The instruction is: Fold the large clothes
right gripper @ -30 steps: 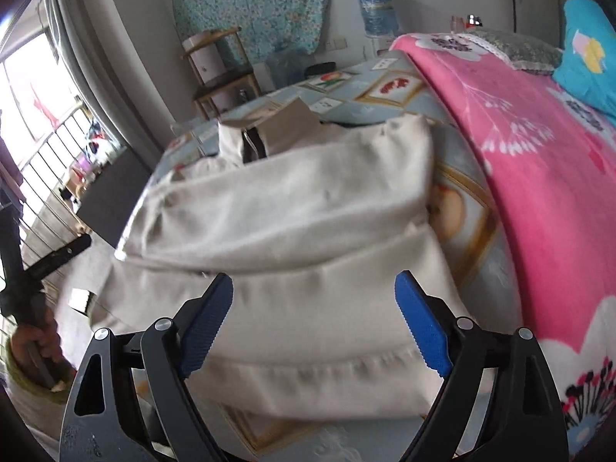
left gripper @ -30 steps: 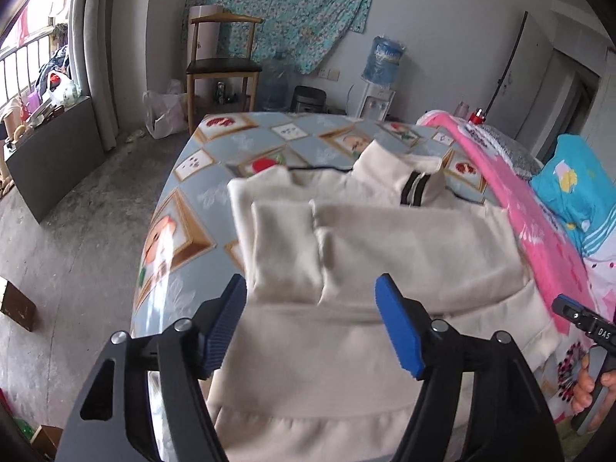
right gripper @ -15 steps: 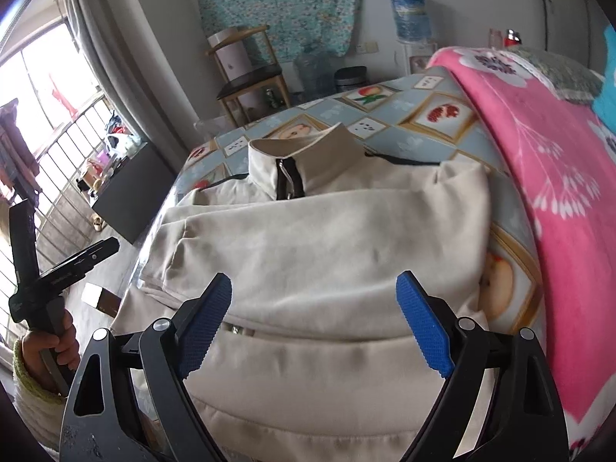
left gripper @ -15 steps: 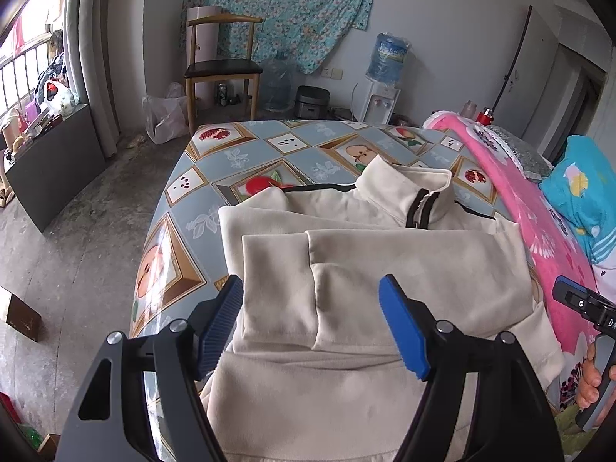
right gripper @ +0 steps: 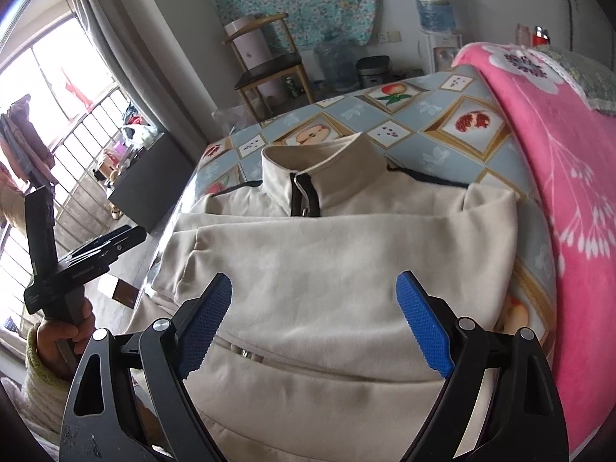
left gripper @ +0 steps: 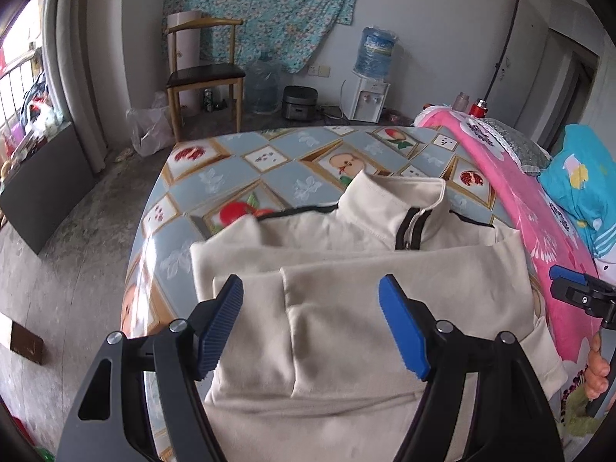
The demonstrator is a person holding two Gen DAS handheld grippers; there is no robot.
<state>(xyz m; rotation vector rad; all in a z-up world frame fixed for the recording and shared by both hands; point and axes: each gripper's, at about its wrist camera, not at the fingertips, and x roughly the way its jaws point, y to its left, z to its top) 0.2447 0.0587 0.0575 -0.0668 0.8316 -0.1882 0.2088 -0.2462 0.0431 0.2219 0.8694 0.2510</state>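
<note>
A cream zip-collar jacket (left gripper: 346, 308) (right gripper: 346, 269) lies flat on the patterned table (left gripper: 215, 184) (right gripper: 454, 131), collar at the far end and both sleeves folded across the chest. My left gripper (left gripper: 312, 308) hovers above the jacket's left half, jaws wide apart and empty. My right gripper (right gripper: 313, 308) hangs over the right half, also open with nothing between its blue pads. Each gripper shows at the edge of the other's view, held in a hand (left gripper: 600, 365) (right gripper: 65, 331).
A pink floral blanket (left gripper: 539, 231) (right gripper: 569, 192) and a blue pillow (left gripper: 585, 184) lie along the right. A wooden chair (left gripper: 204, 77), water bottles, a dispenser (left gripper: 369, 96) and a rice cooker stand by the far wall. A window with railing (right gripper: 77, 134) is left.
Both grippers have drawn back and risen from the jacket, so more of the table and collar shows. The jacket has not moved. Both stay open.
</note>
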